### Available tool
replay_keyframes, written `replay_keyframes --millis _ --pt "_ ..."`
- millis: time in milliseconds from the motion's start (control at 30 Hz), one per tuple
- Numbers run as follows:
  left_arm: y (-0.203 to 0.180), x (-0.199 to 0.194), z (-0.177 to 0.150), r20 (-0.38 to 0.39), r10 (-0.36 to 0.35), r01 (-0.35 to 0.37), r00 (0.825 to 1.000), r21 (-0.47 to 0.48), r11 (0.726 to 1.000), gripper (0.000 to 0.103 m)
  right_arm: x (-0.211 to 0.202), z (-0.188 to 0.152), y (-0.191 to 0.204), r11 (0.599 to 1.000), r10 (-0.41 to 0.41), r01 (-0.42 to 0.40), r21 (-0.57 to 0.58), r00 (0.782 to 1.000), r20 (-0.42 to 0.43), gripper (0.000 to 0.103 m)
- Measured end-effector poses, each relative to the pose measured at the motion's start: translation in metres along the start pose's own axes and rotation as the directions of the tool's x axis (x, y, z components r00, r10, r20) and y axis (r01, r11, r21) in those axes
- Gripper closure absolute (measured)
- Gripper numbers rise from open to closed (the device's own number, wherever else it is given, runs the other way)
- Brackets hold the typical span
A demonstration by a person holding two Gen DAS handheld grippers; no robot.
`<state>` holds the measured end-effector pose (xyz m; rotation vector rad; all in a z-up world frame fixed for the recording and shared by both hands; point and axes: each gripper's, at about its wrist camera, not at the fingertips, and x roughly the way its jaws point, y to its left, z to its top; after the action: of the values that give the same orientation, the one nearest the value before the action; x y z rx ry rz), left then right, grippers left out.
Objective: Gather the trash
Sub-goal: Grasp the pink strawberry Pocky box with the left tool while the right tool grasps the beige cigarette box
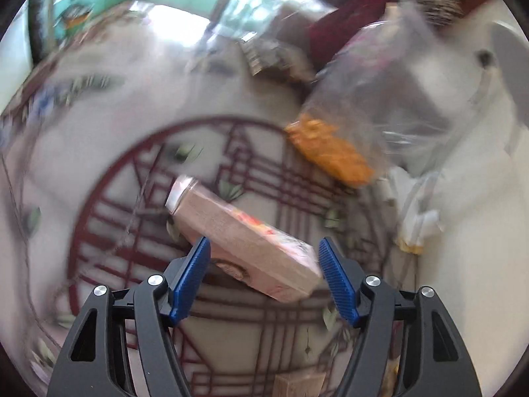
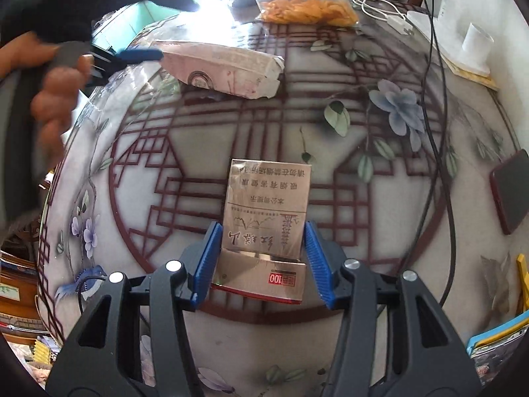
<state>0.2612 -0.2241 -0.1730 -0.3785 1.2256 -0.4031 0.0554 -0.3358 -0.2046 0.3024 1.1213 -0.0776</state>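
Note:
A pink drink carton [image 1: 243, 236] lies on its side on the round patterned table [image 1: 99, 132]. My left gripper [image 1: 264, 248] is open, its blue fingers on either side of the carton's near end. The carton also shows in the right wrist view [image 2: 221, 67], with the left gripper's blue finger [image 2: 139, 55] at its left end. A gold cigarette pack [image 2: 264, 228] with its lid flipped open lies flat between the fingers of my right gripper [image 2: 263, 238]. The fingers stand close beside the pack, with a slight gap on the right.
A clear bag of orange snacks [image 2: 307, 8] lies at the far table edge; it also shows in the left wrist view [image 1: 330, 149]. A dark phone [image 2: 510, 192], a black cable [image 2: 439, 106], a white charger [image 2: 396, 21] and a white cup [image 2: 476, 46] sit at the right.

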Motion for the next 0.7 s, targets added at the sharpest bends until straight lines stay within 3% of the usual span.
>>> replay_keyframes --millis 67,133,267,433,467,700 --pt "0.006 0.013 0.001 -0.026 0.029 -0.031 0.999 -0.053 0.998 0.038 -0.001 0.0 -0.003 1.0 0.004 -0.004 0.007 1.0 0.002 0.053" --pt "0.007 0.021 0.001 -0.021 0.065 -0.066 0.998 -0.045 0.997 0.038 -0.001 0.001 -0.004 1.0 0.008 -0.009 0.009 1.0 0.002 0.053" --pt "0.01 0.033 0.003 -0.038 0.041 -0.042 0.998 -0.034 0.999 0.045 0.0 0.0 -0.005 1.0 0.02 -0.02 0.011 1.0 0.0 0.053" --pt "0.006 0.016 0.002 -0.023 0.002 -0.001 1.0 0.017 1.0 0.08 0.0 -0.001 -0.005 0.999 0.027 -0.027 0.017 1.0 0.001 0.053" --pt "0.006 0.01 0.0 -0.019 0.002 -0.001 1.0 0.041 0.999 0.083 -0.001 -0.001 -0.004 0.999 0.029 -0.029 0.02 1.0 0.006 0.053" --pt "0.012 -0.042 -0.021 0.039 0.007 -0.015 0.999 0.213 0.977 0.083 -0.008 0.005 0.007 0.999 0.043 -0.043 0.004 0.999 0.03 0.053"
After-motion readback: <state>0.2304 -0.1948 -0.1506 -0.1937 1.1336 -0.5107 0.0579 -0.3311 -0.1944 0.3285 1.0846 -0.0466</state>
